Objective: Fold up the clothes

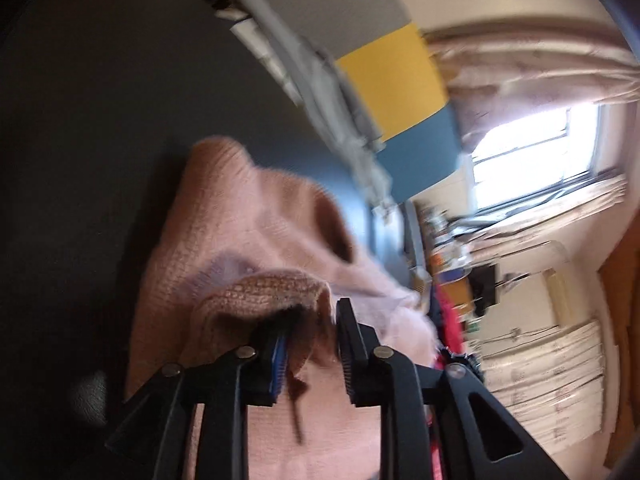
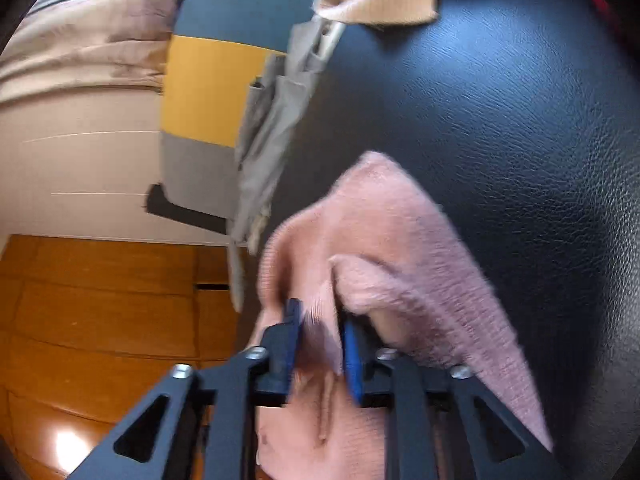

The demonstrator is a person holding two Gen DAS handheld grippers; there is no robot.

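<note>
A pink knitted sweater point(image 1: 248, 216) hangs over a black leather surface point(image 1: 100, 120). My left gripper point(image 1: 310, 344) has a bunched edge of the sweater between its fingers, with a visible gap between the jaws. In the right wrist view the same sweater point(image 2: 400, 248) drapes over the black leather surface point(image 2: 500, 120). My right gripper point(image 2: 320, 344) is shut on a fold of the sweater's edge. Both views are tilted and blurred.
Grey clothing point(image 1: 336, 92) lies along the far edge of the surface, also in the right wrist view point(image 2: 276, 120). A tan knit piece point(image 2: 384, 0) lies at the far end. A blue, yellow and grey panel point(image 1: 396, 80), window point(image 1: 532, 148), stacked papers point(image 1: 552, 368) and wooden floor point(image 2: 100, 320) surround.
</note>
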